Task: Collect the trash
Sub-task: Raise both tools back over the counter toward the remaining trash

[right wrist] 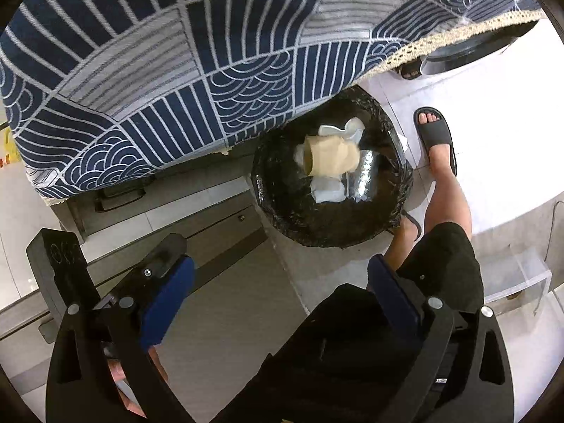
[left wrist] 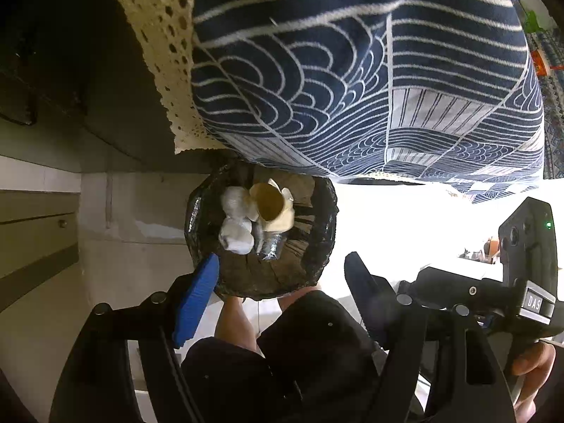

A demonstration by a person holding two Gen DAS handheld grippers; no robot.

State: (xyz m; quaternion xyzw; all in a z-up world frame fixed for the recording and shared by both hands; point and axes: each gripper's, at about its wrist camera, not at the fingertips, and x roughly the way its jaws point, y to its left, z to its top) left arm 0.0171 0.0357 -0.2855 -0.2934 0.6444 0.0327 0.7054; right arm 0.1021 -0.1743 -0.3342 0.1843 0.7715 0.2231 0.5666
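Both fingers apart, seemingly empty.

My left wrist camera looks steeply down along its fingers onto the black-lined trash bin, fairly near, tablecloth overhanging above. My right wrist camera tilts down from farther back. Both share that bin, the tablecloth and my legs.

Bin far rim hidden under the hanging tablecloth in both views, upper centre. Paper cup motion-blurred in the right wrist view; it covers part of the white tissues. Second foot at upper right half hidden by the cloth's lace edge.
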